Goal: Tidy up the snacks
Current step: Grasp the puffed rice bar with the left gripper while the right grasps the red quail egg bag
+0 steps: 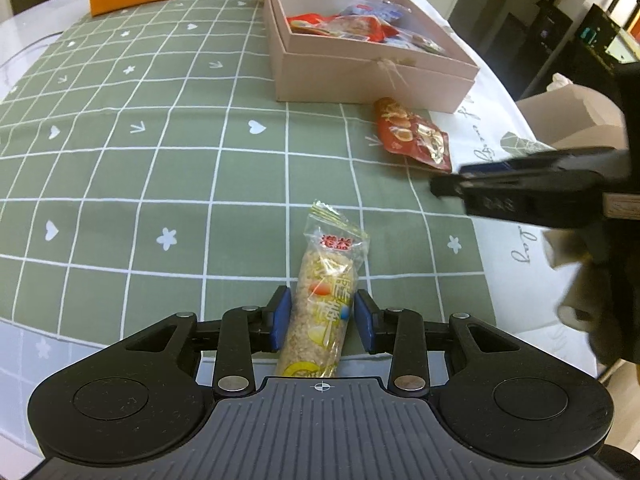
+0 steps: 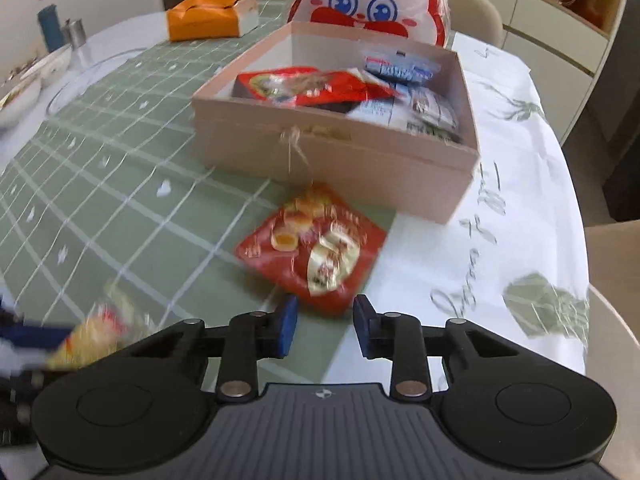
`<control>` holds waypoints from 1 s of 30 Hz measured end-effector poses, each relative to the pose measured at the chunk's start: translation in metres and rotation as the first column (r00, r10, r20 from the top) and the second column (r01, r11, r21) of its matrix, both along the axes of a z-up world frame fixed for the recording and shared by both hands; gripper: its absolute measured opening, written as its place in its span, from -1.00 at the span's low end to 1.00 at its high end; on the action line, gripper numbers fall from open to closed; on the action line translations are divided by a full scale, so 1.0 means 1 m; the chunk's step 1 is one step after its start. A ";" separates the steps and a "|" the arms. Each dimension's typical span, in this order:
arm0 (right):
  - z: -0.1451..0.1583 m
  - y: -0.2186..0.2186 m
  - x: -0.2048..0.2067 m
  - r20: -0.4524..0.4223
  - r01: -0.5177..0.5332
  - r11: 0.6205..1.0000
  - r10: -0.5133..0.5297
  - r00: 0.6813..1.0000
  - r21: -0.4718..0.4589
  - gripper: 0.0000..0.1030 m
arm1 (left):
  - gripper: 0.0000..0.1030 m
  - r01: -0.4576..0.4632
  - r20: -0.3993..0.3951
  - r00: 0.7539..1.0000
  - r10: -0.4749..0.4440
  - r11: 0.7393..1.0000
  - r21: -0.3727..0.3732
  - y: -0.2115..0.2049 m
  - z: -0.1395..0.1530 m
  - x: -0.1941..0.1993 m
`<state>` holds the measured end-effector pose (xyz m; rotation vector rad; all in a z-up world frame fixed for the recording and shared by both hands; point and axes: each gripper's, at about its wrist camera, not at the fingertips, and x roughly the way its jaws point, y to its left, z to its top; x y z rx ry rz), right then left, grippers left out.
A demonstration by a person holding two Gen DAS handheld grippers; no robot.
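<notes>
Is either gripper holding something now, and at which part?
The left gripper brackets the clear-wrapped rice bar at mid-length; firm contact cannot be told. The right gripper is open and holds nothing.
</notes>
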<state>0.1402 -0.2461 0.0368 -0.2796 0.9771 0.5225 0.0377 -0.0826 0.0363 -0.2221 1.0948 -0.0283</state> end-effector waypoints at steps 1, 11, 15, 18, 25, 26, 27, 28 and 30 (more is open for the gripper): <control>0.001 -0.004 -0.002 -0.018 0.013 1.000 -0.013 1.000 0.006 -0.39 | -0.25 0.002 -0.001 1.000 -0.002 1.000 0.007 -0.001 0.000 0.000; -0.002 0.020 0.033 -0.080 0.229 0.968 -0.221 0.972 0.103 0.55 | -0.25 0.008 0.003 1.000 -0.008 1.000 0.015 -0.002 0.000 -0.004; -0.007 0.041 0.041 -0.029 0.197 0.980 -0.196 0.980 0.018 0.64 | -0.25 -0.006 -0.003 1.000 0.006 1.000 -0.023 0.004 -0.001 -0.003; -0.006 0.035 0.037 -0.039 0.166 0.986 -0.165 0.985 0.021 0.53 | -0.25 -0.018 -0.003 1.000 0.018 0.999 -0.041 0.006 -0.001 -0.004; -0.006 0.015 0.027 -0.049 0.151 0.988 -0.151 0.987 0.001 0.58 | -0.25 -0.016 0.001 1.000 0.016 0.999 -0.037 0.005 -0.001 -0.005; -0.006 0.011 0.026 -0.051 0.178 0.984 -0.176 0.983 0.021 0.62 | -0.25 -0.017 0.003 1.000 0.017 0.999 -0.038 0.006 -0.001 -0.005; -0.006 0.008 0.026 -0.055 0.214 0.976 -0.211 0.976 0.051 0.64 | -0.25 -0.018 0.005 1.000 0.018 0.999 -0.038 0.006 -0.001 -0.006; -0.006 0.006 0.026 -0.063 0.258 0.963 -0.254 0.965 0.079 0.66 | -0.25 -0.019 0.005 1.000 0.019 0.999 -0.040 0.006 -0.001 -0.006; -0.006 0.007 0.027 -0.081 0.359 0.924 -0.351 0.933 0.128 0.77 | -0.25 -0.020 0.005 1.000 0.021 0.999 -0.046 0.007 -0.001 -0.006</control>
